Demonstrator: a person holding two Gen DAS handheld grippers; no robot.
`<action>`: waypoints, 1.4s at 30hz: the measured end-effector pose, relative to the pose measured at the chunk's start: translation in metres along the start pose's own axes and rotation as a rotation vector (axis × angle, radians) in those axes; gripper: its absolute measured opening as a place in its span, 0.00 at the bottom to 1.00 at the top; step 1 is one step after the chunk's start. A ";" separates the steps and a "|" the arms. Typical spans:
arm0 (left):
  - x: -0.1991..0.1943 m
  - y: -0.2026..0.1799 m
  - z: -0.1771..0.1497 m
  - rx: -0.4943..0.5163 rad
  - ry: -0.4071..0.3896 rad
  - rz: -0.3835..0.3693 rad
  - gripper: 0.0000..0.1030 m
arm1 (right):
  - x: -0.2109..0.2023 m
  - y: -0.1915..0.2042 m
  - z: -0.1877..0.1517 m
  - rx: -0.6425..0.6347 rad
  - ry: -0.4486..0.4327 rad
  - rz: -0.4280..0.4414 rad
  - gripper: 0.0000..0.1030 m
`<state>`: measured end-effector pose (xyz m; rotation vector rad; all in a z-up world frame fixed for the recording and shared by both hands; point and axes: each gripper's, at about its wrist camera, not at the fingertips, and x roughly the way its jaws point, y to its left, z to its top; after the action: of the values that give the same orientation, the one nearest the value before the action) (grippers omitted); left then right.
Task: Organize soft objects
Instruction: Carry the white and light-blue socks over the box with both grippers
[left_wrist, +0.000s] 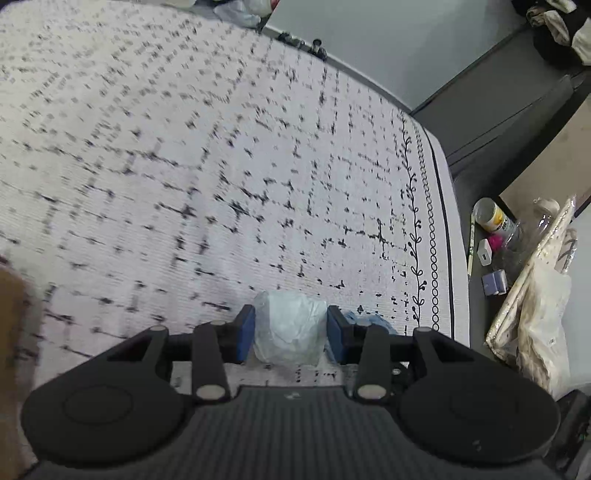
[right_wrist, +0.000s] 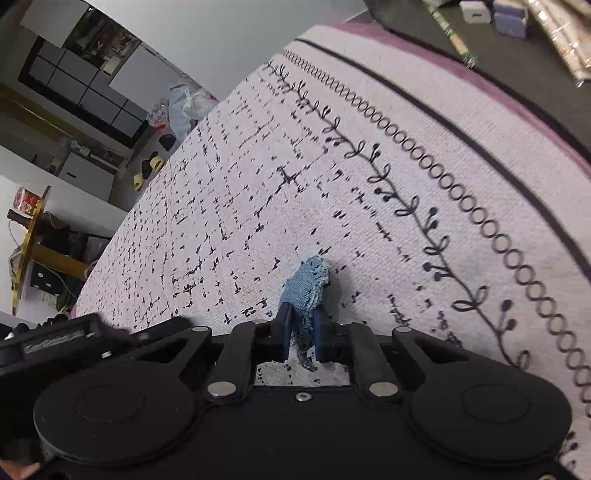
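Left gripper (left_wrist: 291, 334): jaws clamped on a pale, crumpled plastic bag (left_wrist: 288, 325), both blue pads pressed against its sides; it bulged up between them.

Right gripper (right_wrist: 302, 332): jaws clenched tight on a scrap of blue denim (right_wrist: 308, 286), pinched low down near its frayed end.

Surface: both pieces sat over the white patterned rug (left_wrist: 221, 166) with black dashes, near its looped border; whether they touched it or hung just clear, I could not tell.

Denim axis: long axis ran straight out from the jaws toward 12 o'clock in the right wrist view, free tip leaning slightly to 1 o'clock, ragged threads trailing back at 6.

Bag axis: no clear long axis, a rounded wad, slightly taller than wide, pointing to 12 o'clock from the left jaws.

Key relation: in the left wrist view a blue fold of the same denim peeked out at 3 o'clock, just beside the right-hand pad, so the 2 grippers worked close, side by side.

Judgement: each hand had its own soft piece; the next move likely called for lifting both clear without tangling.

Clutter: small oddments (left_wrist: 495, 251) lay beyond the rug's edge at 3 o'clock.
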<state>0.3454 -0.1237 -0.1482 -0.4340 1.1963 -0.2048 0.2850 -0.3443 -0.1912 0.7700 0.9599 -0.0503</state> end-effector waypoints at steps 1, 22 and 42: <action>-0.006 0.002 -0.001 0.007 -0.009 0.008 0.39 | -0.004 0.000 0.000 0.002 -0.007 -0.003 0.12; -0.131 0.039 -0.037 0.012 -0.135 -0.003 0.39 | -0.106 0.086 -0.066 -0.162 -0.148 -0.029 0.11; -0.229 0.097 -0.064 -0.026 -0.236 -0.054 0.39 | -0.156 0.142 -0.122 -0.245 -0.227 -0.010 0.11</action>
<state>0.1960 0.0368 -0.0135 -0.4999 0.9577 -0.1794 0.1563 -0.2096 -0.0335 0.5212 0.7381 -0.0275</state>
